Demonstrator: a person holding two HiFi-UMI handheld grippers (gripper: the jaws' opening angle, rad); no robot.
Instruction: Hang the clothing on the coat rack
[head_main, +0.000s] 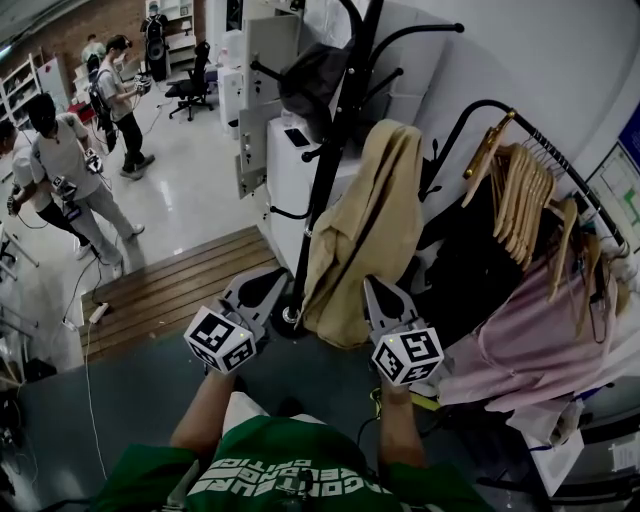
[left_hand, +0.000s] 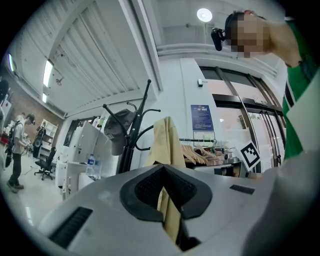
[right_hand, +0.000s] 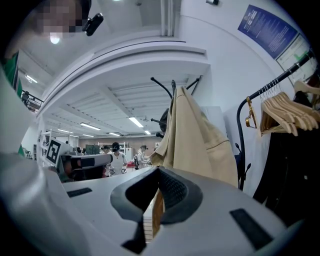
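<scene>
A tan jacket (head_main: 365, 230) hangs by its collar from an upper hook of the black coat rack (head_main: 325, 170) and drapes down to near the rack's base. In the left gripper view the tan jacket (left_hand: 165, 142) hangs beside the rack (left_hand: 131, 145). It also shows in the right gripper view as the jacket (right_hand: 197, 135) under the rack's hooks (right_hand: 172, 87). My left gripper (head_main: 262, 285) is low, left of the jacket's hem, and shut with nothing held. My right gripper (head_main: 372, 288) is just below the hem, also shut and empty.
A dark cap (head_main: 310, 75) hangs on another hook of the rack. To the right stands a clothes rail with wooden hangers (head_main: 525, 195), a black garment (head_main: 470, 260) and a pink one (head_main: 540, 340). White cabinets (head_main: 290, 165) stand behind. People (head_main: 70, 170) stand at far left.
</scene>
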